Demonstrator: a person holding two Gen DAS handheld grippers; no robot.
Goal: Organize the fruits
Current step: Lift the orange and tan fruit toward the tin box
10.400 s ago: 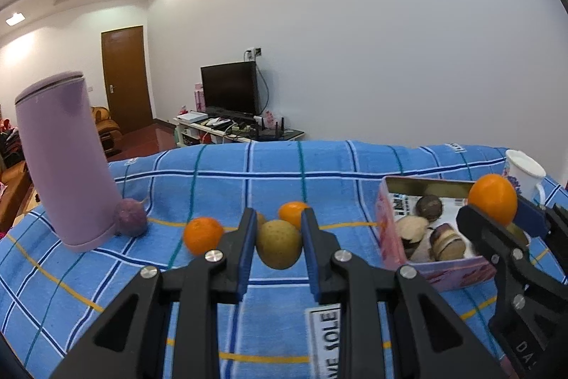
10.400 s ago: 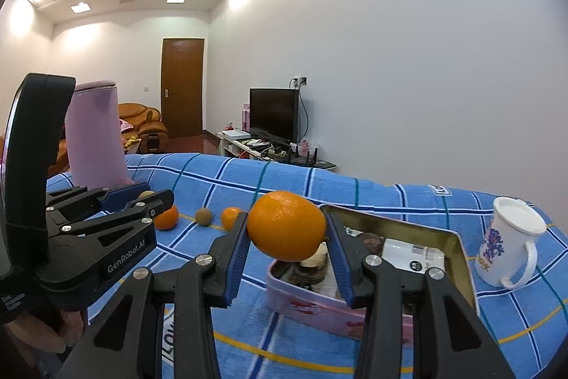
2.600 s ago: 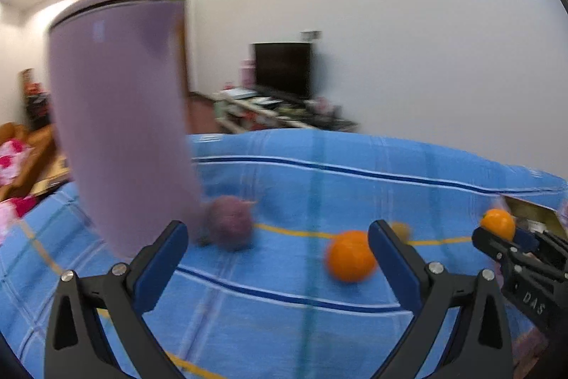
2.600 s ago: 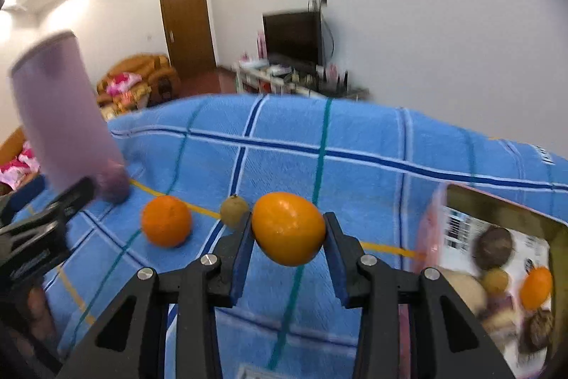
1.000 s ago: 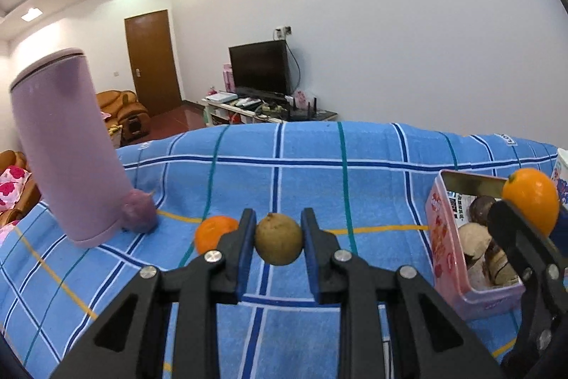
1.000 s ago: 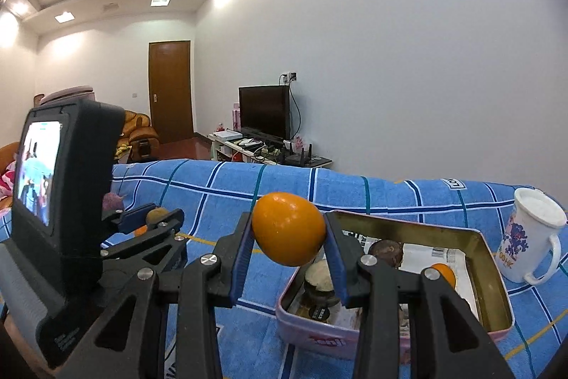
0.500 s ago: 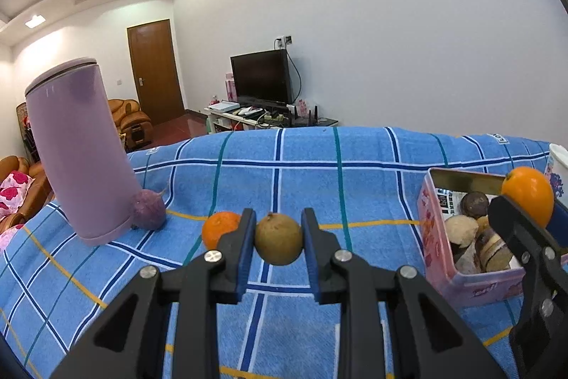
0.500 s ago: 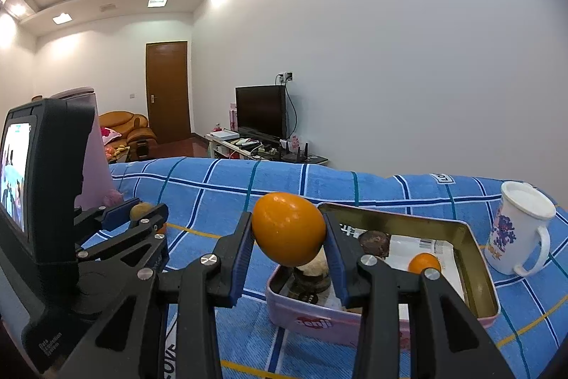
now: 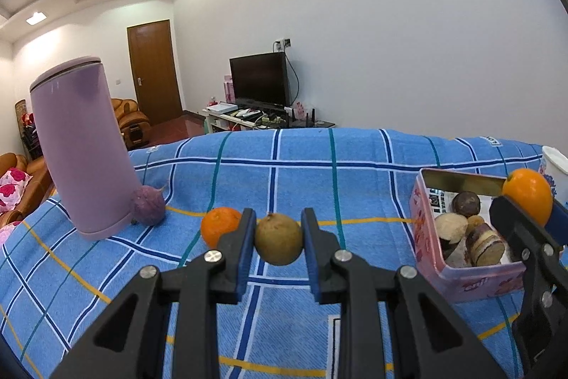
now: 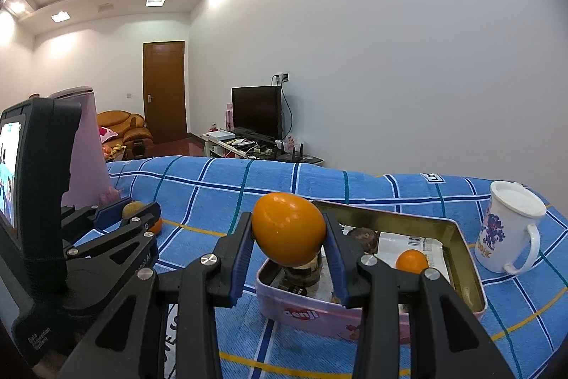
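My left gripper point(image 9: 278, 238) is shut on a small brown-green round fruit point(image 9: 278, 238), held above the blue checked cloth. An orange point(image 9: 220, 225) and a purple fruit point(image 9: 148, 209) lie on the cloth behind it. My right gripper point(image 10: 288, 229) is shut on a large orange point(image 10: 288, 229), held over the near left corner of the pink tin point(image 10: 301, 309). The tin holds several fruits, among them a small orange point(image 10: 411, 261) and a dark round one point(image 10: 364, 237). In the left wrist view the right gripper point(image 9: 529, 201) with its orange shows at the tin point(image 9: 472, 279).
A tall lilac canister point(image 9: 80, 148) stands at the left of the cloth. A white mug point(image 10: 507, 229) with a blue print stands right of the tin. The blue cloth point(image 9: 319, 166) covers the whole table; a TV stand and a sofa lie beyond.
Over the last second both views have shifted only slightly; the tin sits a little nearer under the right gripper. Both grippers keep their fruits.
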